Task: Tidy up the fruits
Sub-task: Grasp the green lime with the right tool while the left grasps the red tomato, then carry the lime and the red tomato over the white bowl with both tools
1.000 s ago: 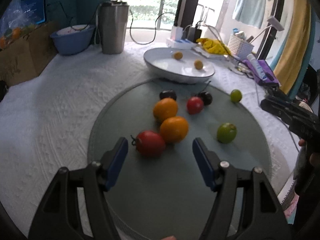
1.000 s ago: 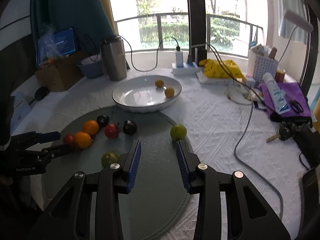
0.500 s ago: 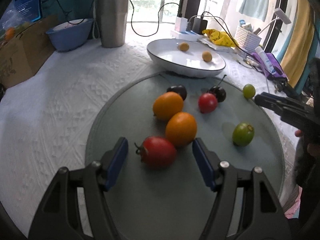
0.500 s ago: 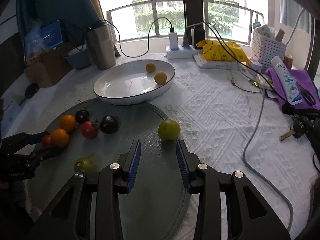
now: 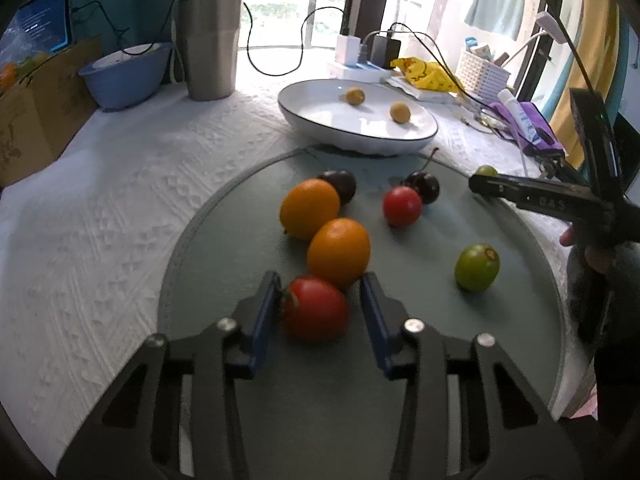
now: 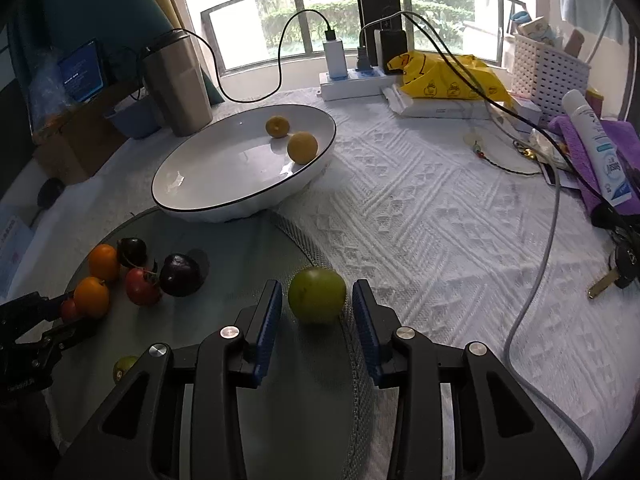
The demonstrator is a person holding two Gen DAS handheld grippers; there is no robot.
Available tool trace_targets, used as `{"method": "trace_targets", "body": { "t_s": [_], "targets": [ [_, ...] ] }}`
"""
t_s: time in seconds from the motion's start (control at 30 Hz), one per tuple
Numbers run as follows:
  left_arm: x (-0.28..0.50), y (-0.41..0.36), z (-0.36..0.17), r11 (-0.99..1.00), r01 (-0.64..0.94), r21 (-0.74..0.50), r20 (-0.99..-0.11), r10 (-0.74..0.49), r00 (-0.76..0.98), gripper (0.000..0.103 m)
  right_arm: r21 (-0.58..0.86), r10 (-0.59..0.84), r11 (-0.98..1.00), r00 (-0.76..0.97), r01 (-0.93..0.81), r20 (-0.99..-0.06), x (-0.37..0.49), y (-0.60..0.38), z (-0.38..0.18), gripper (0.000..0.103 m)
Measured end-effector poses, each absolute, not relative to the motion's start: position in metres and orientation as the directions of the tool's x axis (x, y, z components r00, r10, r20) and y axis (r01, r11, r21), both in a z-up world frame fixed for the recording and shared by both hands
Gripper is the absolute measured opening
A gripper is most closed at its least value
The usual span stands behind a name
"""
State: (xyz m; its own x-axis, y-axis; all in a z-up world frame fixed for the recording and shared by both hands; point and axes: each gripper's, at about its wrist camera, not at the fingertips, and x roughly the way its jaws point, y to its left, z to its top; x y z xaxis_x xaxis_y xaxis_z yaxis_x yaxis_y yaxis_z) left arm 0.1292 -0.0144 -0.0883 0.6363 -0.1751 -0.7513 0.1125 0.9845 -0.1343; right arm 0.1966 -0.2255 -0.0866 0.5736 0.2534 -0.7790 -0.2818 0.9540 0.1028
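My left gripper point(image 5: 320, 308) is open around a red tomato point(image 5: 314, 313) on the grey round mat point(image 5: 400, 400); the left pad touches it, the right pad stands a little off. Two orange fruits point(image 5: 338, 252) lie just beyond, then a small red tomato point(image 5: 402, 206), two dark fruits point(image 5: 424, 186) and a green fruit point(image 5: 477, 267). My right gripper point(image 6: 316, 312) is open around another green fruit point(image 6: 317, 295) at the mat's edge, with small gaps on both sides. A white plate point(image 6: 192, 196) holds two yellow fruits point(image 6: 302, 147).
A steel tumbler point(image 5: 208, 44), a blue bowl point(image 5: 124, 76) and a cardboard box point(image 5: 36, 104) stand at the back left. A power strip with cables point(image 6: 352, 80), a yellow bag point(image 6: 444, 76), a white basket point(image 6: 548, 76), a tube point(image 6: 600, 152) and keys point(image 6: 624, 260) lie to the right.
Both grippers have moved forward and down. The left jaws have narrowed around the red tomato. The right jaws now straddle the green fruit at the mat's edge.
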Motion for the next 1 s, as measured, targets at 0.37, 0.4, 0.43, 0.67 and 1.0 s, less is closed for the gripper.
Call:
{"method": "trace_targets", "body": {
  "t_s": [0.37,0.4,0.43,0.67,1.0],
  "targets": [
    [0.128,-0.015,-0.087,0.983,0.111,-0.149,-0.752,-0.186,0.633,0.034,0.106,0.258,0.953,0.581,-0.283,-0.772,0.195,-0.227,-0.085,0.029],
    [0.127,-0.014,-0.086,0.982,0.111,-0.151,-0.750,-0.187,0.634,0.034,0.103,0.259,0.952,0.582,-0.288,-0.771,0.194,-0.226,-0.085,0.029],
    [0.125,-0.014,-0.086,0.982,0.112,-0.152,-0.748,-0.188,0.636,0.034,0.100,0.259,0.952,0.583,-0.291,-0.770,0.194,-0.225,-0.084,0.029],
    [0.116,-0.014,-0.078,0.981,0.113,-0.159,-0.730,-0.194,0.655,0.034,0.101,0.273,0.947,0.595,-0.305,-0.756,0.184,-0.221,-0.076,0.029],
    [0.102,-0.016,-0.059,0.979,0.131,-0.158,-0.693,-0.205,0.691,0.034,0.097,0.291,0.942,0.637,-0.322,-0.714,0.162,-0.219,-0.051,0.029]
  ]
}}
